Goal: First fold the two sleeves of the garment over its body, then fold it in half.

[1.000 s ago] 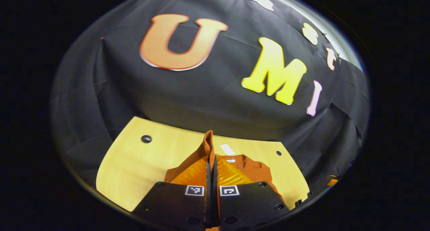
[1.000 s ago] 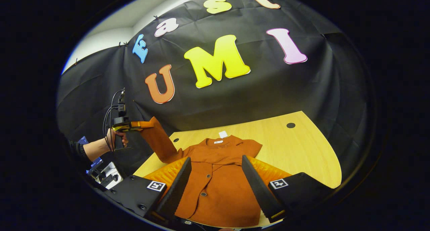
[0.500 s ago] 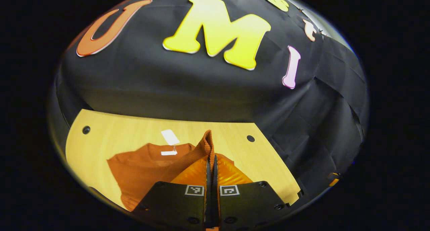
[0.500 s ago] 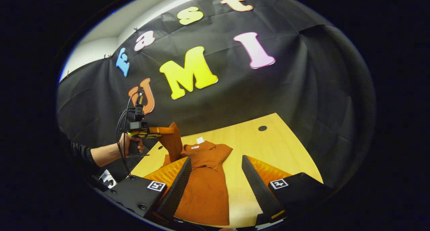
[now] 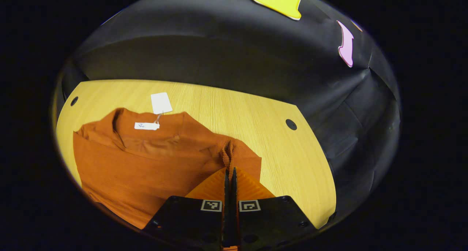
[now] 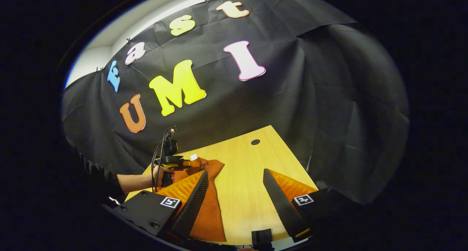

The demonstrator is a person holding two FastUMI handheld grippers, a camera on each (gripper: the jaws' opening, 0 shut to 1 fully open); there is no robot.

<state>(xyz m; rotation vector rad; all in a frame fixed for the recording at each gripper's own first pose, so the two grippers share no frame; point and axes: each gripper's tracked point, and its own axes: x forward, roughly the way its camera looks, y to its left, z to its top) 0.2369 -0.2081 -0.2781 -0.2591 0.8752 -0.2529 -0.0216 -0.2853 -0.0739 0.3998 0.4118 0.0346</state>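
A rust-orange garment [image 5: 146, 163] lies flat on the wooden table [image 5: 256, 112], its collar at the far end with a white hang tag [image 5: 161, 102]. My left gripper [image 5: 230, 170] is shut on the cuff of a sleeve [image 5: 229, 154], held low over the garment's right side. In the right gripper view the garment [image 6: 210, 210] lies at the left, partly behind a finger [image 6: 193, 200]. There a hand [image 6: 161, 174] holds the left gripper [image 6: 179, 159] low over the cloth. My right gripper [image 6: 234, 171] is open above bare table [image 6: 252, 156], with nothing between its fingers.
Round holes sit in the tabletop near its far corners [image 5: 291, 124] [image 5: 74, 101] [image 6: 255, 142]. Black cloth walls close off the back and right side. The table's right edge [image 6: 292, 159] drops off beside my right gripper.
My left gripper has carried the sleeve from high in the air down and across onto the garment's body. My right gripper has swung rightward, off the garment.
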